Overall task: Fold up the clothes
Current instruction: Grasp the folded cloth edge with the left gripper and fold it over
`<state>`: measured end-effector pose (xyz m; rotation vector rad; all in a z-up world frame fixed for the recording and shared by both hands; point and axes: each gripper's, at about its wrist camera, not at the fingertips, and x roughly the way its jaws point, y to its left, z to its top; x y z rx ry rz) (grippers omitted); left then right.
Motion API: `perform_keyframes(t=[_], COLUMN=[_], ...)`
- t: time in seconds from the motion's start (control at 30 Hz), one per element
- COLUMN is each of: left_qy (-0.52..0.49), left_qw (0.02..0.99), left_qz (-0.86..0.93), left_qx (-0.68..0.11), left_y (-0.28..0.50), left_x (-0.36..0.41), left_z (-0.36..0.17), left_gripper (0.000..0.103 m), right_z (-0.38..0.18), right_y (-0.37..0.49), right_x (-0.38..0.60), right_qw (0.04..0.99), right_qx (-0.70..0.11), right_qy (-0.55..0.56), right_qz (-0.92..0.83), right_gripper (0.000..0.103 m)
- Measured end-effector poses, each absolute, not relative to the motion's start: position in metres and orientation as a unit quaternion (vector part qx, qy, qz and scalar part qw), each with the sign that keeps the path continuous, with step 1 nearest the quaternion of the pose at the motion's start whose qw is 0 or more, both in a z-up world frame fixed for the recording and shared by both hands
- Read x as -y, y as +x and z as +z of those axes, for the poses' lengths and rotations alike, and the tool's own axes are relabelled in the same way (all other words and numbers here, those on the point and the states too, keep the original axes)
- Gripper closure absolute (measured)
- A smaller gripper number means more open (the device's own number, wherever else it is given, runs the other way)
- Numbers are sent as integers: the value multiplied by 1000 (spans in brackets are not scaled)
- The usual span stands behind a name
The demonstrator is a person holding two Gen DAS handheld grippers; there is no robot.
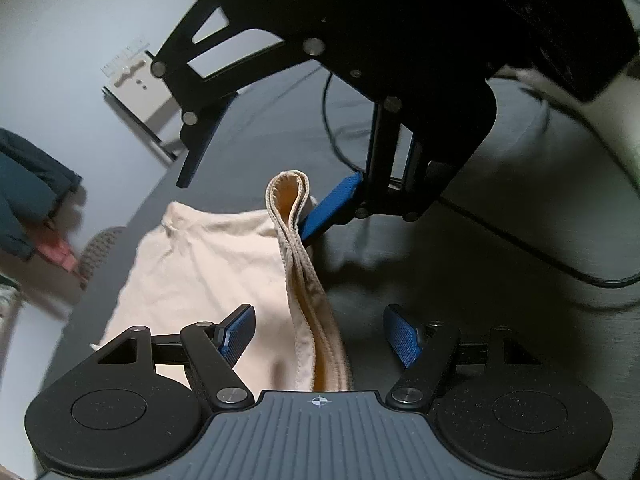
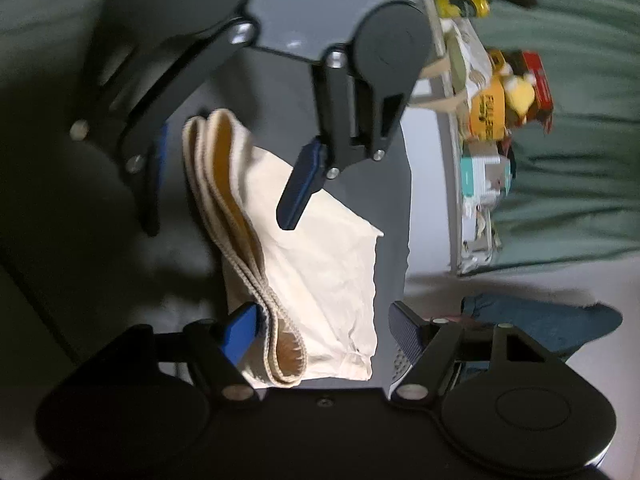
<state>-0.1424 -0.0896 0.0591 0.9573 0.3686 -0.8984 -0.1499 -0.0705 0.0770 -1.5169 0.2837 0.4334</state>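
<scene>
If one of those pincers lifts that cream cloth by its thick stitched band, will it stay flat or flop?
Probably flop: the cream garment lies creased and thin on the grey surface. Its stitched waistband already curls in a loose loop, so it looks soft, light and unlikely to slip from ridged pads.

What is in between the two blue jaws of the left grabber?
The cream garment's ribbed waistband runs up through the gap, touching neither jaw. The left wrist view shows it best; the left gripper is open.
</scene>
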Motion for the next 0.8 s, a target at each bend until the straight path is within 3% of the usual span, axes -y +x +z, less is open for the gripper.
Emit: perform_keyframes(t=[0.6,0.8], left_qy=[436,435], left_qw=[809,793], left_qz=[-349,-378], left_qx=[-187,-196], left_y=[-132,-139], left_x=[84,82], left_z=[67,64], left_gripper=[32,32], right_z=[94,92], right_y=[-133,-140], right_x=[70,67], right_qw=[722,677], right_qx=[-174,-188], right_qy=[-641,-651], right_qz=[193,286], right_gripper=[33,25])
